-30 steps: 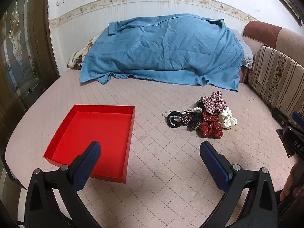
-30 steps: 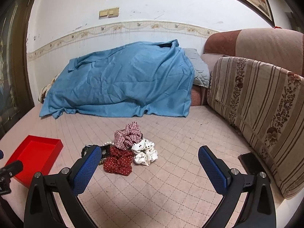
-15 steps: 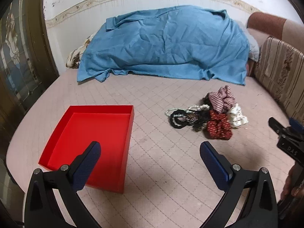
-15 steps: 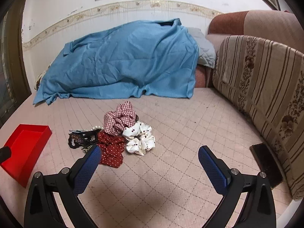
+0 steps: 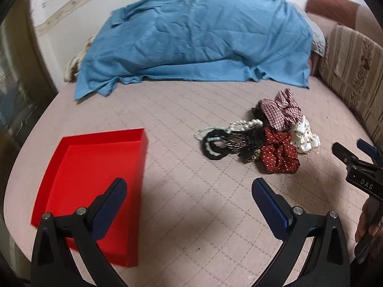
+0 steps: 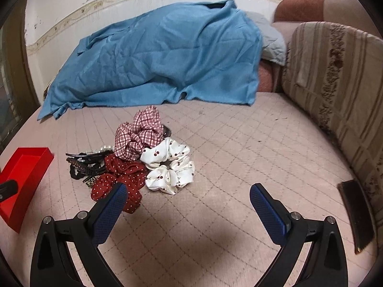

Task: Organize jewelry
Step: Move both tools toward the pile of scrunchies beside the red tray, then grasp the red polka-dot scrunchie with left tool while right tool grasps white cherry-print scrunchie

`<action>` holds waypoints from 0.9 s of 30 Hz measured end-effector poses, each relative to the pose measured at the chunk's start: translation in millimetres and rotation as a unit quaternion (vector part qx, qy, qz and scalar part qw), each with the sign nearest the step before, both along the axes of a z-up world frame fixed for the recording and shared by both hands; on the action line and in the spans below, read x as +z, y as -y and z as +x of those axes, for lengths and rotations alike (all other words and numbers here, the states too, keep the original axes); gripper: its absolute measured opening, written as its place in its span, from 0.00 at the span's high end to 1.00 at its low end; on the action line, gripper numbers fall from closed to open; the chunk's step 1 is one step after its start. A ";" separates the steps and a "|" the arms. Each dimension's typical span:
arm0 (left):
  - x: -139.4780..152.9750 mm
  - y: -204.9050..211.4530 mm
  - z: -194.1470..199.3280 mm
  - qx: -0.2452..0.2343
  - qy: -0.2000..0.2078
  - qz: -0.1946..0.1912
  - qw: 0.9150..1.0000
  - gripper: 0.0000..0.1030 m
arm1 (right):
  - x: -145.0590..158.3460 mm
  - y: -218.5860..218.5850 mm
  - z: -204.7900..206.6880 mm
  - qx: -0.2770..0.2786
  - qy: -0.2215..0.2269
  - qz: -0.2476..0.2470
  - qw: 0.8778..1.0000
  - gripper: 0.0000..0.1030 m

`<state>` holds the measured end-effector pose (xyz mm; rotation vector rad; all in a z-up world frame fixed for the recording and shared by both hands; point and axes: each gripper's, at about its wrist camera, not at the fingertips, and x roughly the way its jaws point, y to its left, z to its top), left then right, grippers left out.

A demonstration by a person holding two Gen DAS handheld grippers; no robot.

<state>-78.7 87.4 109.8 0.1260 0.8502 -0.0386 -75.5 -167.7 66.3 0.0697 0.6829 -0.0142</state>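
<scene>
A pile of accessories lies on the pink quilted bed: a red polka-dot scrunchie (image 5: 278, 153) (image 6: 119, 175), a white cherry-print scrunchie (image 5: 304, 136) (image 6: 168, 167), a plaid scrunchie (image 5: 280, 111) (image 6: 138, 131), black hair clips (image 5: 215, 144) (image 6: 83, 165) and a pearl string (image 5: 241, 125). An empty red tray (image 5: 91, 167) (image 6: 21, 167) sits to the left. My left gripper (image 5: 189, 191) is open and empty, between the tray and the pile. My right gripper (image 6: 188, 193) is open and empty, just in front of the white scrunchie.
A blue blanket (image 5: 196, 35) (image 6: 155, 55) covers a mound at the back of the bed. A striped cushion (image 6: 335, 83) lines the right side. A dark flat object (image 6: 356, 212) lies at the right by the cushion. The right gripper shows in the left wrist view (image 5: 359, 169).
Both grippers have moved forward and lower toward the bed. The pile and the tray look larger and nearer. Both grippers stay open.
</scene>
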 end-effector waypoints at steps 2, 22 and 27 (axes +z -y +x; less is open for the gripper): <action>-4.3 7.8 8.1 -0.014 -0.009 -0.004 1.000 0.00 | -4.7 0.0 6.5 0.010 -0.005 0.003 1.000 0.00; -80.4 111.9 81.4 -0.103 -0.124 -0.103 0.982 0.50 | -51.2 25.2 75.7 0.056 -0.079 0.126 0.987 0.28; -88.2 110.2 91.8 -0.092 -0.142 -0.137 0.976 0.71 | -53.3 29.0 77.2 0.056 -0.088 0.144 0.984 0.38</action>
